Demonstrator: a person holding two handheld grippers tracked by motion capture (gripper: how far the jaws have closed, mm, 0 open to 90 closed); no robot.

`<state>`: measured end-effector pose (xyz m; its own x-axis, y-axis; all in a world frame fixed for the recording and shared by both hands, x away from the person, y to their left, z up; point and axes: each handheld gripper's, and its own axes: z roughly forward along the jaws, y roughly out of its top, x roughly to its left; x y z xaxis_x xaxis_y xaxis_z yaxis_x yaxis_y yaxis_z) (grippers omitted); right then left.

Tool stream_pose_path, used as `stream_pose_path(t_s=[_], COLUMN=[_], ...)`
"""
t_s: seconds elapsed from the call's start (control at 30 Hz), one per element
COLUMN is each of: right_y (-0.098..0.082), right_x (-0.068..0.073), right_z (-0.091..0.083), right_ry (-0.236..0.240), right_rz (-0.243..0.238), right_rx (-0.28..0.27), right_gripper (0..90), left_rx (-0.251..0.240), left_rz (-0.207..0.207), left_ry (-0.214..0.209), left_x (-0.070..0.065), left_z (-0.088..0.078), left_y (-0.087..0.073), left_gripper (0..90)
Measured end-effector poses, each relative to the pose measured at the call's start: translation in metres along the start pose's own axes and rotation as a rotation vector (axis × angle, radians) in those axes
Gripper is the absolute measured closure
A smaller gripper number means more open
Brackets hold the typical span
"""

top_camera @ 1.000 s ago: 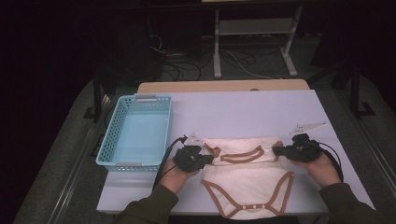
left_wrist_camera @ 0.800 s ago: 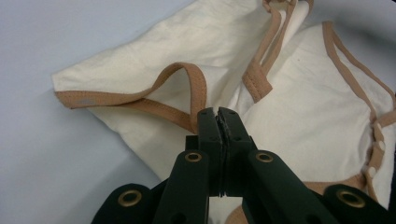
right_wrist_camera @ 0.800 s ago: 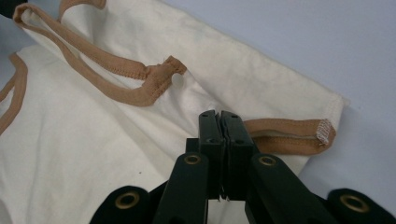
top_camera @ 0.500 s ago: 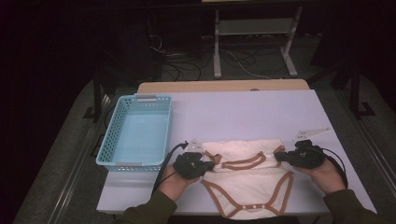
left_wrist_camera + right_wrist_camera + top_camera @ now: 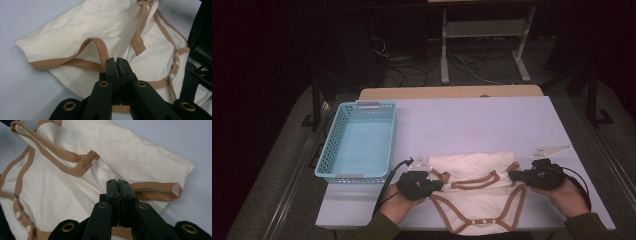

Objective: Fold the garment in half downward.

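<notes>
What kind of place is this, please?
Probably a lab or recording room, not a home: a bare table, dark surroundings, loose cables on the floor and a metal stand behind.

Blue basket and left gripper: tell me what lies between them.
In the high view, only bare table and the gripper's own black cable separate the blue basket from the left gripper, which is shut on the cream bodysuit.

The high view was dim overall: the room behind the table (image 5: pixel 492 120) lay nearly black, while the tabletop caught soft, even light from above. Shadows there were faint and short. The picture looked grainy and slightly soft. Both gripper views were brighter, with the cloth (image 5: pixel 100 27) evenly lit and free of glare; its folds cast gentle shadows. The near jaws at the bottom edge were mildly blurred.
</notes>
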<state>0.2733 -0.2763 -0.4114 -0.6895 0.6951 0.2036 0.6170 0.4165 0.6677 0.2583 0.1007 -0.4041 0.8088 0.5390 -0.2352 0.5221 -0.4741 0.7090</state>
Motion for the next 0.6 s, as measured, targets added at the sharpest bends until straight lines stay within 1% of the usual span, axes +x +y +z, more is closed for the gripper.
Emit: stream_pose_path(t_s=[0.17, 0.27, 0.37, 0.5, 0.53, 0.6], right_y=[-0.004, -0.005, -0.009, -0.012, -0.014, -0.015], right_x=[0.005, 0.006, 0.009, 0.012, 0.013, 0.014], right_z=[-0.003, -0.004, -0.007, -0.010, -0.010, -0.011], right_ry=[0.004, 0.004, 0.008, 0.015, 0.017, 0.016], right_rz=[-0.005, -0.005, -0.008, 0.001, -0.007, -0.007], right_rx=[0.000, 0.000, -0.003, 0.001, 0.002, 0.003], right_gripper=[87.3, 87.3, 87.3, 87.3, 87.3, 87.3], left_rx=[-0.005, -0.008, -0.001, 0.000, 0.002, 0.002], left_rz=[-0.005, 0.000, 0.006, 0.002, 0.003, 0.002], left_ry=[-0.006, -0.013, -0.021, -0.026, -0.029, -0.031], left_x=[-0.003, -0.006, -0.008, -0.011, -0.012, -0.013], left_z=[-0.002, -0.003, -0.005, -0.005, -0.006, -0.006], left_y=[-0.002, -0.004, -0.006, -0.009, -0.010, -0.011], left_gripper=[88.3, 88.2, 88.2, 88.2, 88.2, 88.2])
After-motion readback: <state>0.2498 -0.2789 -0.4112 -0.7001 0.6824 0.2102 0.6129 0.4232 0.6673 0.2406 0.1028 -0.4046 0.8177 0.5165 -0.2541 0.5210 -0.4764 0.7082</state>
